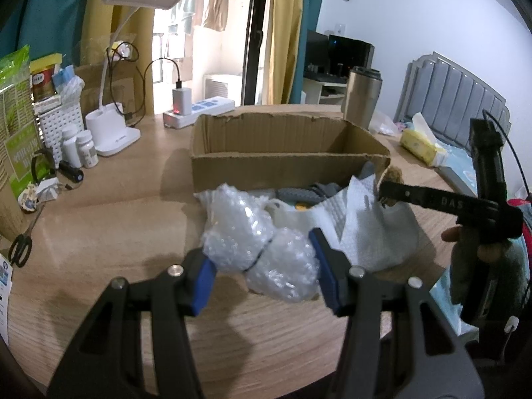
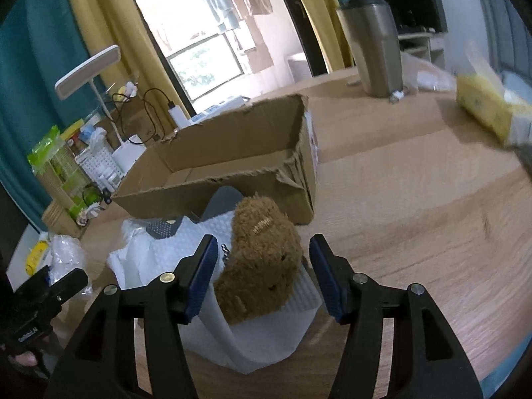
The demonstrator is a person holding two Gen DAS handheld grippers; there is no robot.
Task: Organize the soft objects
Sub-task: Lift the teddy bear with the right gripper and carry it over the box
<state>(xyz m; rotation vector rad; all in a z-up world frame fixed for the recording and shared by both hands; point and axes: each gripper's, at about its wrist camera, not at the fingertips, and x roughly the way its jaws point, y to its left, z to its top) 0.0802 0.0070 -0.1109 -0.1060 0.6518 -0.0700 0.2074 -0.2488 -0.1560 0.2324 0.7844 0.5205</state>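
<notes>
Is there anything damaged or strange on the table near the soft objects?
Yes. The cardboard box has ragged, torn top edges, and its near right corner is crumpled. It is empty; the brown plush bear and bubble wrap bundle lie outside it on the table.

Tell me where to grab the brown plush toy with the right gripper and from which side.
Grip the brown plush toy across its plump middle, coming straight in from the near side. It lies on the white foam sheet, lengthwise between the open fingers of the right gripper, so closing should pinch its narrower width. The fur should compress easily.
</notes>
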